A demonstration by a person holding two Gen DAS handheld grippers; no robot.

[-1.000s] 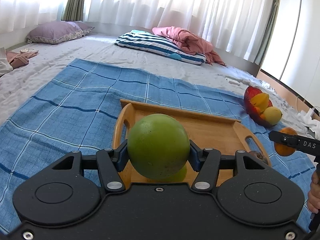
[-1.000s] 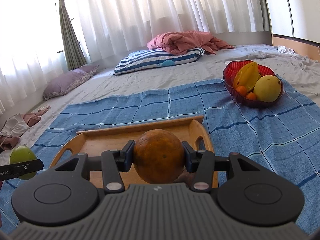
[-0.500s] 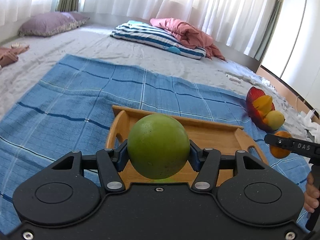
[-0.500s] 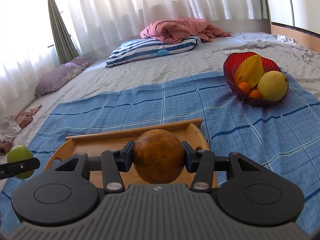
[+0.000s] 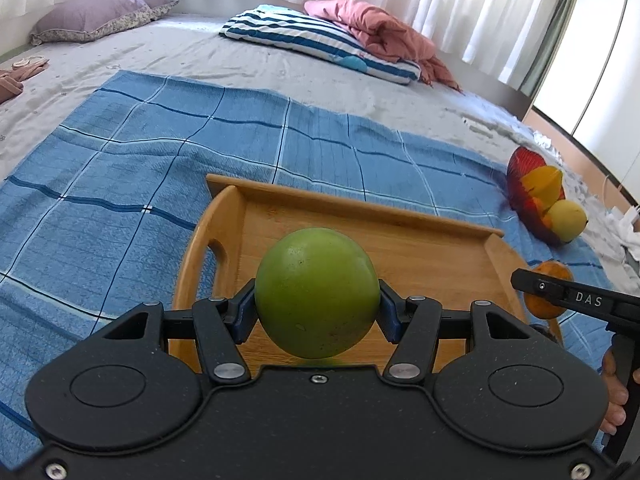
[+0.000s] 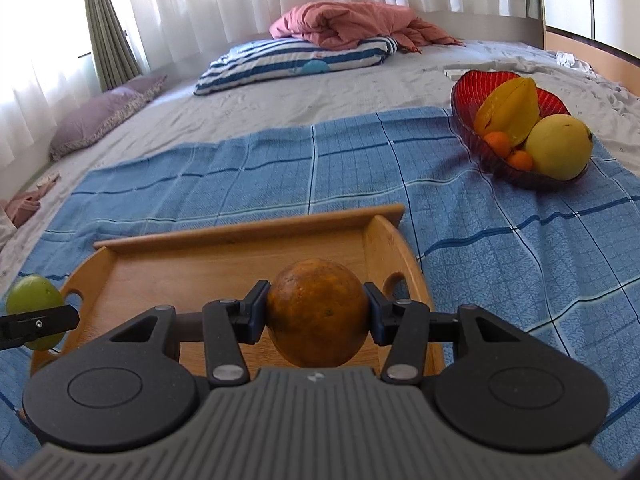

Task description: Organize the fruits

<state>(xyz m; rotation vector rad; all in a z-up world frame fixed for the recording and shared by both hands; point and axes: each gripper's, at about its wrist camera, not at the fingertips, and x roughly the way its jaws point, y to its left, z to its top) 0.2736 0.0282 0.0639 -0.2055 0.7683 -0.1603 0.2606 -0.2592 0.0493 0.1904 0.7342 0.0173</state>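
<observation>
My left gripper (image 5: 317, 312) is shut on a round green fruit (image 5: 317, 292), held just over the near left part of the wooden tray (image 5: 420, 256). My right gripper (image 6: 316, 316) is shut on a brownish orange (image 6: 317, 312), hovering over the tray's (image 6: 200, 264) near right part by its handle. In the right wrist view the green fruit (image 6: 34, 304) shows at the far left. The left wrist view catches the orange (image 5: 546, 290) at the right edge. The tray's floor is bare wood.
A red glass bowl (image 6: 472, 92) holding a starfruit (image 6: 508, 110), a yellow fruit (image 6: 558, 148) and small oranges sits to the right on the blue checked cloth (image 6: 280, 168). A striped pillow (image 6: 292, 62), pink blanket and purple pillow lie farther back on the bed.
Both grippers have come forward and lower over the tray with their fruits still held; the tray looks larger and closer in both views.
</observation>
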